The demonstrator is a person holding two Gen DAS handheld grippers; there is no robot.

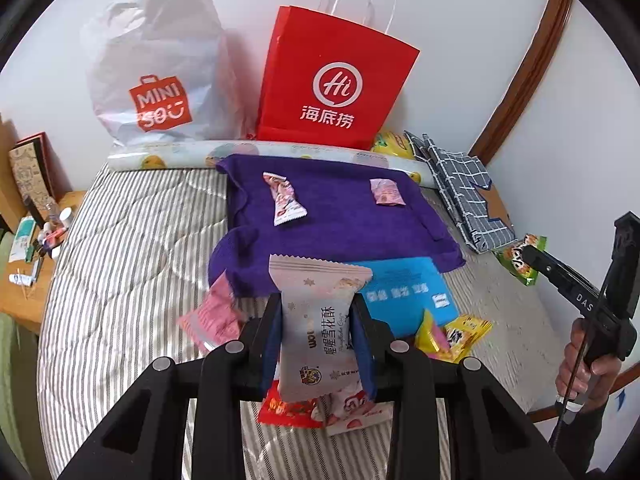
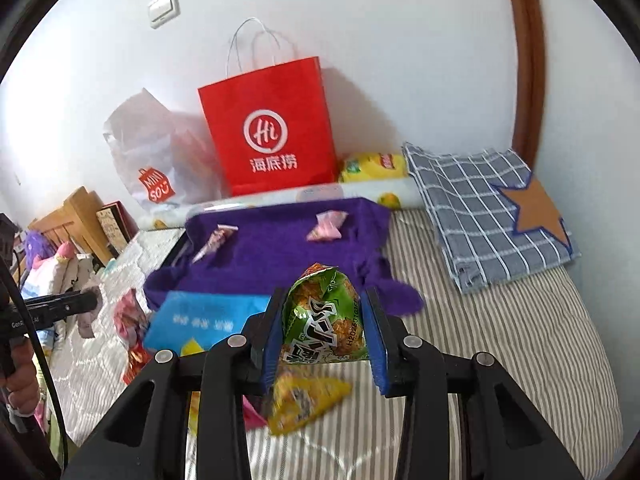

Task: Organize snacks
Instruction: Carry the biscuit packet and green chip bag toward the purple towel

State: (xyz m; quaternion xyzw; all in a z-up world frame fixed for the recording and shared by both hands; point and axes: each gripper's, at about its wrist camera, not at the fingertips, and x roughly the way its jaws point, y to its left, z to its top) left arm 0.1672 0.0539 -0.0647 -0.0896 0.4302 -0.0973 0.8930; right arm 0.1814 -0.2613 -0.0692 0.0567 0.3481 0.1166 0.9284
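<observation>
Item one: our left gripper (image 1: pixel 318 320) pinches a grey snowflake-pastry packet (image 1: pixel 318 320) upright between its pads, above the striped bedcover (image 1: pixel 120 260). Item two: our right gripper (image 2: pixel 324 322) pinches a green snack pouch (image 2: pixel 324 316), a yellow packet (image 2: pixel 300 402) lying just beneath it. Ahead of both claws lies the purple towel (image 1: pixel 340 208) bearing two pink packets (image 1: pixel 284 200), with the red paper bag (image 1: pixel 332 80) beyond.

Bright even daylight, soft shadows, fisheye edge warping, slight foreground motion blur
</observation>
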